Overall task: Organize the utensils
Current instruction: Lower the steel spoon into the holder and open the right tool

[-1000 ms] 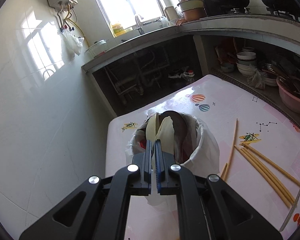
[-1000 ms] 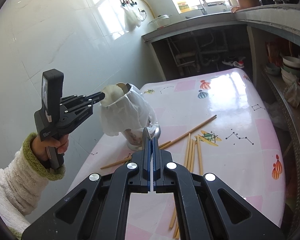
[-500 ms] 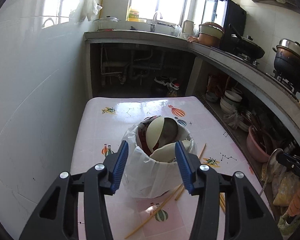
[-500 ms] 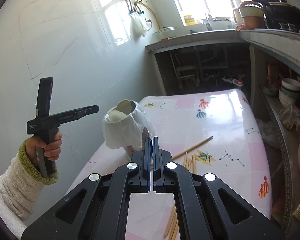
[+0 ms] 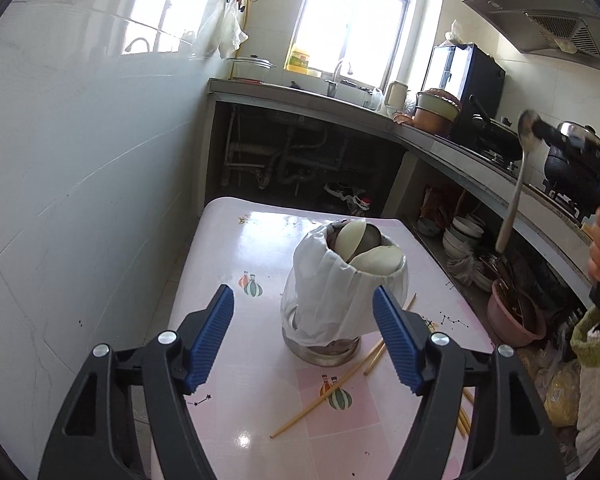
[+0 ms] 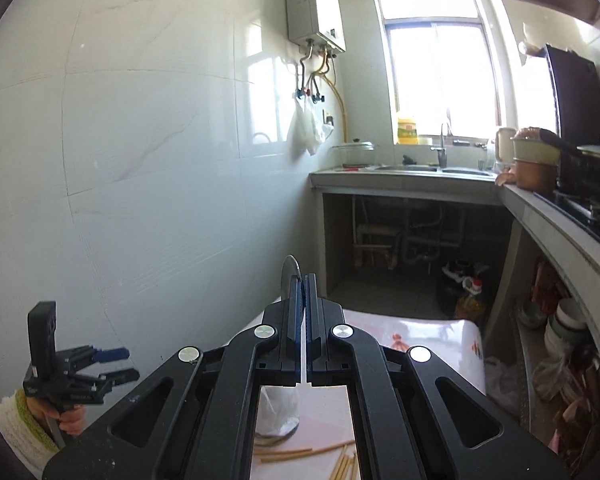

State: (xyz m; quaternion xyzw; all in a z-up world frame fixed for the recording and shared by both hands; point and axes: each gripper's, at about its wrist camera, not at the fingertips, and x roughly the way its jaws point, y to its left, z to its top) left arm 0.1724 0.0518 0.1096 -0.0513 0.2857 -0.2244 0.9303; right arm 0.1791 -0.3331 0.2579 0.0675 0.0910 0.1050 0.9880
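On the left, the left claw point(image 5: 303, 338) stands spread with nothing between its blue pads point(image 5: 210, 334); its jaws have just been opening, having let go of a white spoon that a second ago they pinched at the holder's mouth. That spoon now rests in the utensil holder point(image 5: 342, 292), a metal cup draped in a white plastic bag, beside another white spoon point(image 5: 350, 236), so one more piece looks sorted. The holder stands mid-worktop point(image 5: 228, 248), just beyond the open claw. Bamboo chopsticks point(image 5: 320, 400) lie loose on the worktop at its base, not yet gathered. To the right, the right claw point(image 6: 302, 286) is pressed together on a metal spoon point(image 5: 518, 184) by its bowl end, handle hanging down, raised well above the worktop compared with a second ago. That spoon probably goes into the holder next.
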